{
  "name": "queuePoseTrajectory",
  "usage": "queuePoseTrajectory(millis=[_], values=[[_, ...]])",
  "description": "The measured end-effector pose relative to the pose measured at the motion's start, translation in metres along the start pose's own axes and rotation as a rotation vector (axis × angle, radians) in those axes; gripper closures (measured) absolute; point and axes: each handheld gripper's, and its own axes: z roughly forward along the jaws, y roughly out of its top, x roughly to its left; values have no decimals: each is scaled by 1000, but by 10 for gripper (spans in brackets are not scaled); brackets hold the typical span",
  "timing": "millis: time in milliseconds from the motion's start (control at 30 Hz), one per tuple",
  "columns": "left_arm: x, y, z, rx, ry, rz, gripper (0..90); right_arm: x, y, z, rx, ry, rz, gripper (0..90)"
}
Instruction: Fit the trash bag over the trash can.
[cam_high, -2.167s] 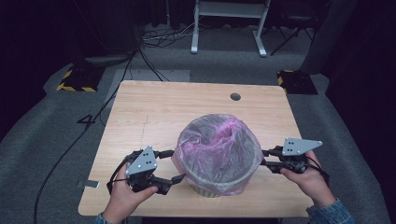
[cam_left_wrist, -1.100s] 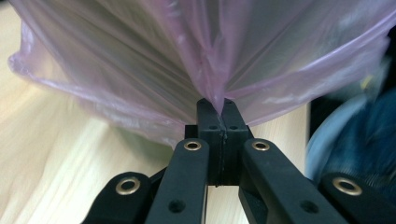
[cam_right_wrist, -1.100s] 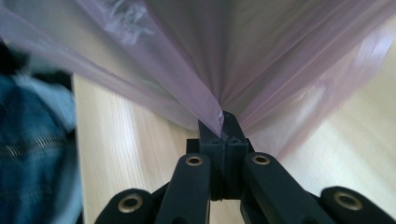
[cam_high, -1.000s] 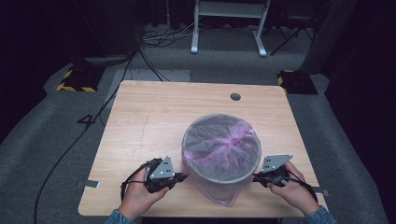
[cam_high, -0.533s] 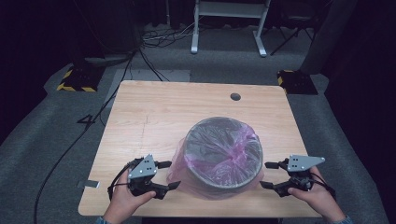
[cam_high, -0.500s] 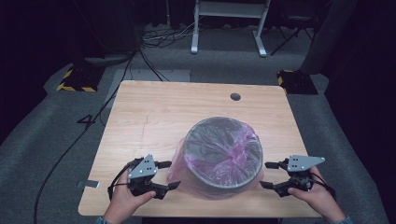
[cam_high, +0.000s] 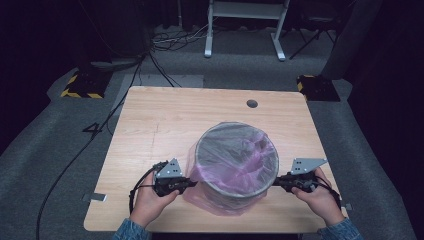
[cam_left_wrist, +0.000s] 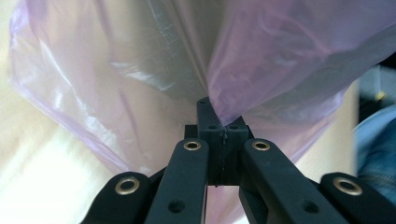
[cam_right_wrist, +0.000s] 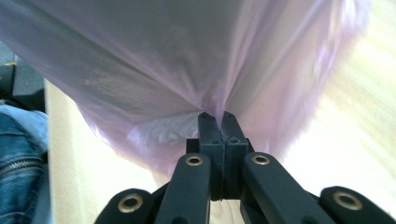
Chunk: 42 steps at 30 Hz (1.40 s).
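Taking the round bin (cam_high: 235, 167) as the landmark: it stands toward the near edge of the pale wooden worktop (cam_high: 165, 120), a little right of the middle. To its left, the left hand-held gripper (cam_high: 189, 184) lies low against the bin's side, its jaws clenched on a fold of the pink bag (cam_high: 210, 197) that lines the bin; the left gripper view shows the thin film (cam_left_wrist: 280, 60) pinched between the two black jaws and fanning out above them. The bag is a translucent, glossy plastic, creased and slack, turned over the bin's rim and hanging down its wall to the worktop (through it the grey rim still reads). Beyond the bin, a small dark round hole (cam_high: 252, 103) sits in the wood grain near the far edge. To the bin's right, the right hand-held gripper (cam_high: 276, 179) meets the rim, jaws likewise clamped on the film (cam_right_wrist: 187, 51), which stretches taut from them.
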Motion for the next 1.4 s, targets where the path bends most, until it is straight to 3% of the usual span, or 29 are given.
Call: queuePoseTrajectory(millis=[33, 100, 167, 200, 233, 333, 467, 500, 533, 567, 600, 633, 667, 733, 767, 933, 1000, 1033, 1233, 1267, 1300, 1367, 1400], values=[[1, -3, 4, 20, 9, -5, 900, -1, -3, 2, 16, -2, 13, 900], [2, -8, 8, -3, 13, -32, 899, -7, -12, 12, 77, -26, 40, 900], [2, -8, 8, -4, 18, -42, 897, -9, -15, 15, 91, -28, 51, 900], [3, -9, 9, -2, 19, -46, 897, -13, -18, 18, 102, -19, 85, 900], [4, -9, 10, 6, 41, -38, 896, -13, -19, 19, 107, -19, 86, 900], [1, -9, 13, 10, 53, -24, 898, -12, -19, 23, 125, -27, 89, 900], [-3, -12, 8, -4, 30, -1, 891, -8, -21, 23, 136, -14, 79, 900], [-4, -13, 3, -7, 51, 20, 827, -7, -21, 21, 135, 0, 74, 873], [-6, -14, -3, -69, 87, 39, 677, -7, -21, 17, 123, 6, 72, 673], [-7, -14, -7, -103, 101, 41, 385, -5, -20, 5, 79, -33, 56, 465], [-8, -14, -12, -134, 109, 31, 385, -5, -20, 5, 79, -33, 56, 465], [-9, -14, -25, -191, 102, 13, 286, -4, -16, -9, 45, -42, 55, 375], [-9, -14, -25, -191, 102, 13, 274, -4, -13, -17, 27, -43, 50, 356], [-9, -16, -41, -214, 124, 7, 276, -2, -5, -34, 0, -58, 34, 339], [-9, -16, -41, -214, 124, 7, 277, -2, -5, -34, 0, -58, 34, 339], [-1, -23, -54, -237, 191, -29, 264, 2, 24, -69, -95, -112, 35, 294], [3, -27, -57, -239, 213, -42, 250, 6, 48, -82, -174, -119, 37, 263], [3, -28, -59, -238, 220, -43, 250, 6, 48, -82, -174, -119, 37, 263], [7, -35, -69, -248, 233, -57, 241, 9, 98, -85, -270, -123, 50, 247], [7, -36, -70, -245, 235, -57, 237, 10, 105, -84, -276, -119, 51, 246], [7, -38, -71, -243, 236, -59, 234, 14, 122, -77, -287, -111, 38, 242], [6, -40, -72, -228, 241, -46, 232, 16, 131, -73, -288, -105, 28, 242], [5, -40, -72, -223, 245, -41, 230, 20, 148, -64, -281, -96, 2, 242]])
